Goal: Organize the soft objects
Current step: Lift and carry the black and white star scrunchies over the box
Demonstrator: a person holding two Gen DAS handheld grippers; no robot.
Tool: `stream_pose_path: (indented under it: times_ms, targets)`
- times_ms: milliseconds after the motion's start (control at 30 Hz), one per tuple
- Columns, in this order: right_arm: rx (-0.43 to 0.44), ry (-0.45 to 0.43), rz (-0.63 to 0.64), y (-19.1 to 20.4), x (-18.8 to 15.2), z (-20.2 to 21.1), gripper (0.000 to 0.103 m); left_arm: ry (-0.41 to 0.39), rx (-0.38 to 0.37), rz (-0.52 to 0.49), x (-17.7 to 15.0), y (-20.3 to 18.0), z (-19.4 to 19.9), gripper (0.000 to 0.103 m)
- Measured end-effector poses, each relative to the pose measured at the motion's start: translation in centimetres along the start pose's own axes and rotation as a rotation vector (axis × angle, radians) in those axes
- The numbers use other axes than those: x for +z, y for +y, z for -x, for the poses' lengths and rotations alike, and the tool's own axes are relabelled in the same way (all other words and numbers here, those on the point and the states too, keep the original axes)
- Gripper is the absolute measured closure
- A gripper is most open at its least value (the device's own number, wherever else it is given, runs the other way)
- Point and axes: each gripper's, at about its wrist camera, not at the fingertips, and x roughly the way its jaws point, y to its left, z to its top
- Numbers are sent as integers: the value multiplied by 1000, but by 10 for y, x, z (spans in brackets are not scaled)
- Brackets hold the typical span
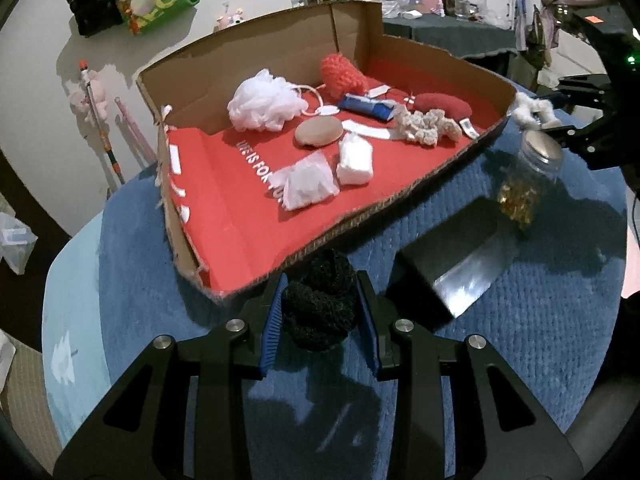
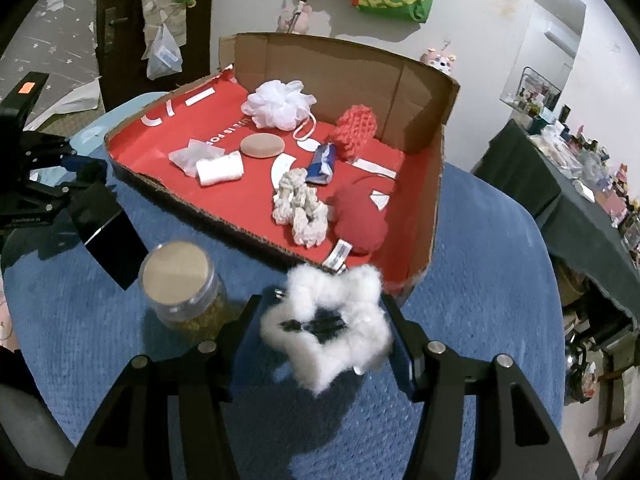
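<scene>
Left gripper [image 1: 322, 312] pinches a black scrunchie [image 1: 320, 304], right gripper [image 2: 324, 332] a white fluffy scrunchie [image 2: 332, 320] — either could snag the cardboard box [image 2: 436, 200] rim just ahead.

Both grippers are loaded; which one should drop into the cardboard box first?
Probably left. The left gripper holds the black scrunchie beside the cardboard box at its cut-down edge, facing bare red floor. The right gripper's white fluffy scrunchie faces a crowded corner.
</scene>
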Motion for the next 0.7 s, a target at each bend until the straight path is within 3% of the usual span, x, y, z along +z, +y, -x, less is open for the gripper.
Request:
stream_pose_path:
  times_ms: [467, 700]
  targets:
    - [101, -29, -18, -12, 40, -10, 44, -32, -101, 30, 41, 11, -14, 71]
    - [223, -18, -4, -3, 77, -33, 44, -33, -150, 81, 73, 17, -28, 71]
